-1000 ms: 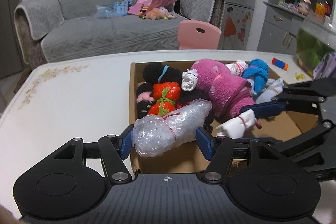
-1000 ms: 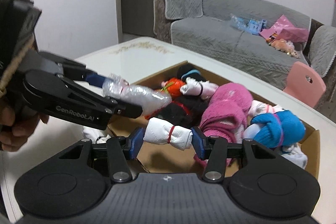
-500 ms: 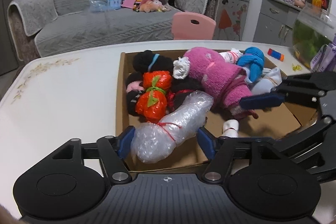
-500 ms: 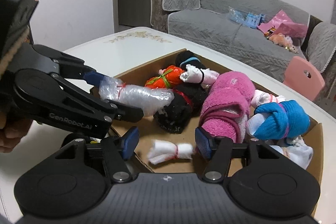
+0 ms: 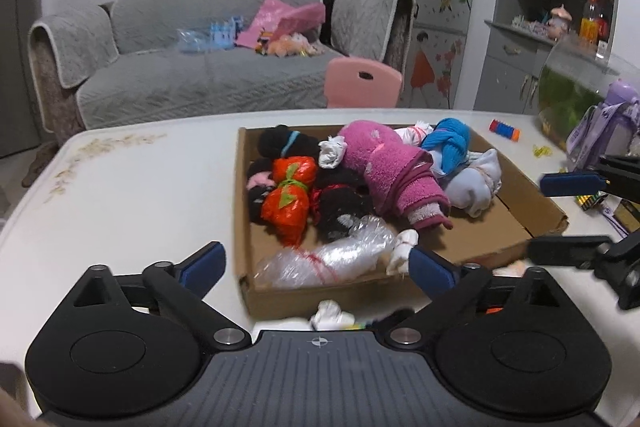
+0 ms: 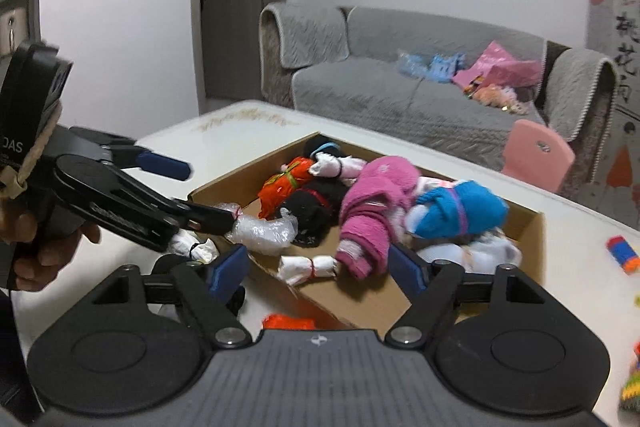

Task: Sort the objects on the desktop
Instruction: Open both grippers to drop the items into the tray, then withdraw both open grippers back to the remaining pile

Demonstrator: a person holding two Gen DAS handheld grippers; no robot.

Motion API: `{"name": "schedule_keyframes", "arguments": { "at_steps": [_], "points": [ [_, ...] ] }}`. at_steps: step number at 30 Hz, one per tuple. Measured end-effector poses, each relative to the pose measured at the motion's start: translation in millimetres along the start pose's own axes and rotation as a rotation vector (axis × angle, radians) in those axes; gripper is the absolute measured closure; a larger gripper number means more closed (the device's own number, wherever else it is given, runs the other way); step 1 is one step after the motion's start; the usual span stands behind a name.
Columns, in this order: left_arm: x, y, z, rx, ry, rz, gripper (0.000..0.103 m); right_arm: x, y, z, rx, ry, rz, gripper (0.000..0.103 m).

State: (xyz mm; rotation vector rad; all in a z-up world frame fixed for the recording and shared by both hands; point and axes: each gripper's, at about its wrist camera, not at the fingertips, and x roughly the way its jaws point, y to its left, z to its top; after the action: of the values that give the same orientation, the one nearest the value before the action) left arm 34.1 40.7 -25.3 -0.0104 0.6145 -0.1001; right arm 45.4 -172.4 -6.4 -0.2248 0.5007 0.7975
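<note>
Both bundles now lie dropped in the box [image 5: 532,203], wrap [image 5: 328,261] at 6 o'clock beside the white roll [image 6: 308,268], and both empty, still-opening tools, left [image 5: 316,265] and right [image 6: 318,269], could snag the near wall.

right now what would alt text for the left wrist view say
The left gripper, jaws opening and empty, hovers before a cardboard box on a white table. Inside lie a clear plastic roll, orange bundle, pink sock roll and blue bundle.
</note>
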Motion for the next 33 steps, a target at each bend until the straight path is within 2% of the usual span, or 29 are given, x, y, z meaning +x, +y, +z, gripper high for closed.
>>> {"name": "schedule_keyframes", "arguments": {
  "at_steps": [5,10,15,22,31,33],
  "points": [
    [-23.3,5.1,-25.3,-0.010,0.001,-0.008,0.001,-23.6,-12.8,-29.7,0.102,-0.029,-0.031,0.024],
    [-21.1,1.4,-43.6,-0.011,0.049,-0.006,0.001,-17.2,-16.6,-50.9,0.207,-0.017,-0.063,0.024],
    [-12.8,-4.7,-46.5,-0.004,0.073,-0.026,0.001,2.6,-3.1,-54.2,0.167,0.010,-0.059,0.023],
    [-7.8,2.9,-47.2,-0.028,0.080,0.007,0.001,6.2,-14.8,-68.9,0.244,0.004,-0.120,0.023],
    [-7.7,42.0,-36.3,-0.181,0.059,0.047,0.001,6.0,-27.3,-73.0,0.272,0.002,-0.236,0.023],
    [-1.8,45.4,-32.5,-0.178,0.071,0.073,0.001,8.9,-29.3,-73.0,0.286,0.014,-0.238,0.022]
  ]
}}
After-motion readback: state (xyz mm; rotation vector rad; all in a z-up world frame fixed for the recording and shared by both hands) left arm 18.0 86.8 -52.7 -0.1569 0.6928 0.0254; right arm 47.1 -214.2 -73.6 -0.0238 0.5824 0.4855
